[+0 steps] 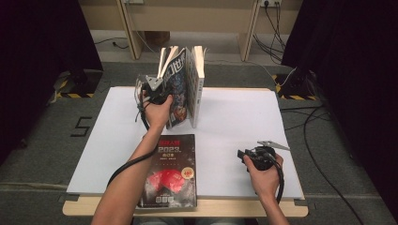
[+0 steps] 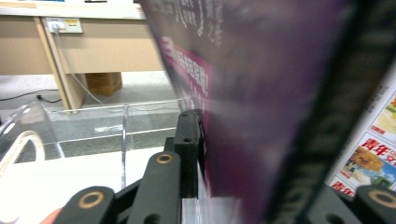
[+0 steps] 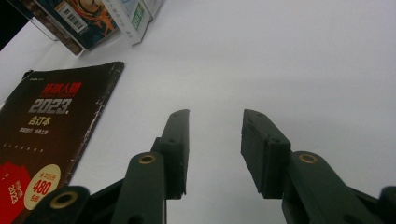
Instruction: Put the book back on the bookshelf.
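While left hand-held gripper [image 1: 157, 89] apparently clamps upright magazine [image 1: 177, 89], right hand-held gripper [image 3: 215, 149] gapes empty.

A lab or studio set up for recording. A white table [image 1: 234, 122] stands on grey carpet [image 1: 37, 150], with black curtains [image 1: 42, 37] hung at 9 and 3 o'clock. Stand feet marked with yellow-black tape [image 1: 75, 95] sit at 10 and 2 o'clock. At 12 o'clock a beige desk [image 1: 187, 18] carries wall sockets [image 2: 65, 24], and cables [image 1: 319, 122] trail over the floor at 3 o'clock.
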Action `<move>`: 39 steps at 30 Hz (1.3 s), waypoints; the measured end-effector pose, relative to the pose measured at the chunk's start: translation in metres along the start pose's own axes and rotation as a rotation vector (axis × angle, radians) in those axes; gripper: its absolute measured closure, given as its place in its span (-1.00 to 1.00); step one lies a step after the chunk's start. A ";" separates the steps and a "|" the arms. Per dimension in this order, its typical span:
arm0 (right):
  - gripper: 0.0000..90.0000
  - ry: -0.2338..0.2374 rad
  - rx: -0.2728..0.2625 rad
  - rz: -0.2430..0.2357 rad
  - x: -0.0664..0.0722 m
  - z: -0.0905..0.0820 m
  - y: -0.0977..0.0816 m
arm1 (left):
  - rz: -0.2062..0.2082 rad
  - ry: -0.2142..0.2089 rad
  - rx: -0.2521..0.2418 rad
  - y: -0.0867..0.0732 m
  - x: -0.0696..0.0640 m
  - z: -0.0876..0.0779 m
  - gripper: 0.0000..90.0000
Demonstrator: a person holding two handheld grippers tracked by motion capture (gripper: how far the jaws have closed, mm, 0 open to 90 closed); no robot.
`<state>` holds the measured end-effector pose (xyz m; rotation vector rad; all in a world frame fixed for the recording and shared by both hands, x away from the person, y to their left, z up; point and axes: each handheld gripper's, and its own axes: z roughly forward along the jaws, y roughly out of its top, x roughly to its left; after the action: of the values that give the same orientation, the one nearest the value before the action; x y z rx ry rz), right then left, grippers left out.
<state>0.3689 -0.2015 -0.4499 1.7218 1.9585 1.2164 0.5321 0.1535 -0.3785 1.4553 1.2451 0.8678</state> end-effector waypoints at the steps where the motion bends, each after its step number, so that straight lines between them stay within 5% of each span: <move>1: 0.40 0.003 0.000 0.001 0.000 0.000 0.000 | 0.000 0.006 -0.001 0.000 0.002 -0.002 0.68; 10: 0.40 0.003 -0.005 0.007 0.000 0.000 0.001 | 0.007 -0.016 -0.024 0.009 0.009 -0.033 0.69; 16: 0.40 0.005 -0.009 0.000 0.002 -0.001 0.001 | -0.029 -0.017 -0.064 0.020 0.019 -0.061 0.69; 20: 0.40 0.009 -0.008 -0.003 0.005 0.000 0.001 | 0.018 0.015 -0.086 0.030 0.026 -0.079 0.70; 26: 0.40 0.008 -0.009 -0.009 0.006 0.000 0.001 | -0.031 0.044 -0.095 0.033 0.037 -0.095 0.69; 39: 0.41 0.004 -0.018 -0.011 0.005 -0.003 0.002 | 0.013 0.047 -0.126 0.036 0.032 -0.113 0.70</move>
<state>0.3672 -0.1982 -0.4453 1.6992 1.9501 1.2310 0.4419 0.2116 -0.3175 1.3507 1.1947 0.9772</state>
